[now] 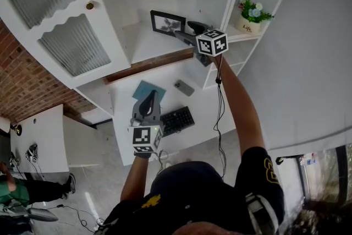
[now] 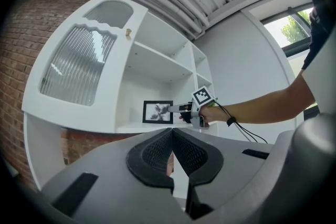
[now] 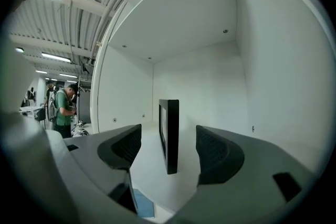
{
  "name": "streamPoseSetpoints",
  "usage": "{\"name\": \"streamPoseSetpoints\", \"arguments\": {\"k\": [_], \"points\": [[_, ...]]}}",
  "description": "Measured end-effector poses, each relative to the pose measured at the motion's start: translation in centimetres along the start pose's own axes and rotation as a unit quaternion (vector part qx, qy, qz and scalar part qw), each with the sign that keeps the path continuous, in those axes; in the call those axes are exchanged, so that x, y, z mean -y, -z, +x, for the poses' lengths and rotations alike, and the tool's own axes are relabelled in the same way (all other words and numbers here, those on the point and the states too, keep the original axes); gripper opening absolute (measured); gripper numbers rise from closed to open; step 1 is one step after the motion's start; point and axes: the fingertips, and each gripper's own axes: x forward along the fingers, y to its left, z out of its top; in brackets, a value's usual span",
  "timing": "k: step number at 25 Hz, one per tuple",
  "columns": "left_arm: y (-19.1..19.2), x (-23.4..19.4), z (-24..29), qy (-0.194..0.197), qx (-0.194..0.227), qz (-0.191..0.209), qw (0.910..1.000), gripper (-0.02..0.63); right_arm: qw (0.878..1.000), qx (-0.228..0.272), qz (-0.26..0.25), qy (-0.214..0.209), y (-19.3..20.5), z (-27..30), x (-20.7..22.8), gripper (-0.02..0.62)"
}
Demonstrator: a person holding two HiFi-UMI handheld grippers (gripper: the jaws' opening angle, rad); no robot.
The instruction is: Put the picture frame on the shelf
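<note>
The picture frame (image 3: 169,134) stands upright on the shelf (image 3: 149,170) between the right claw's (image 3: 168,140) wide-open jaws, touching neither pad, so placing looks done and only withdrawal remains; the left claw (image 2: 172,148) is closed, empty, well back.

A: What does the frame (image 1: 168,23) look like?
B: Small, black and landscape, with a greyish plant print.
A: Its pose?
B: Upright on its long lower edge, print facing out.
A: Where?
B: On the white shelf (image 1: 142,45), at 12 o'clock in the head view. The right gripper view shows it edge-on, at about 6 o'clock
</note>
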Motion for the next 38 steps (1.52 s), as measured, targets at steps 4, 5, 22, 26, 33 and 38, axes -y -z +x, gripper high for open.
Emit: {"name": "streamPoseSetpoints", "arguments": {"k": [4,5,22,26,33,38], "points": [[0.0,-0.2,0.0,0.002,0.001,0.005,1.0,0.018,1.0,0.005,0.001,0.006,0.0,-0.6,-0.1,0.287],[0.0,-0.5,0.0,0.002,0.003,0.006,1.0,0.018,1.0,0.006,0.001,0.008,0.1,-0.7,-0.2,0.287],[-0.2,-5.8,-1.3,-0.049,0.008,-0.001,0.9988,0.018,0.997,0.03,0.015,0.069,0.1,-4.4,-0.9,0.287],[-0.3,-6.8,-1.7,-0.057,0.007,0.001,0.9983,0.018,0.996,0.035,0.014,0.084,0.4,-5.8,-1.6,0.287],[1.0,-9.2,-3.1,-0.078,-0.011,0.005,0.9969,0.018,0.993,0.067,0.011,0.1,0.3,-10.0,-4.5,0.287],[1.7,-9.6,-3.8,-0.077,-0.023,0.01,0.9967,0.018,0.99,0.083,0.007,0.116,0.9,-12.9,-6.7,0.262]]}}
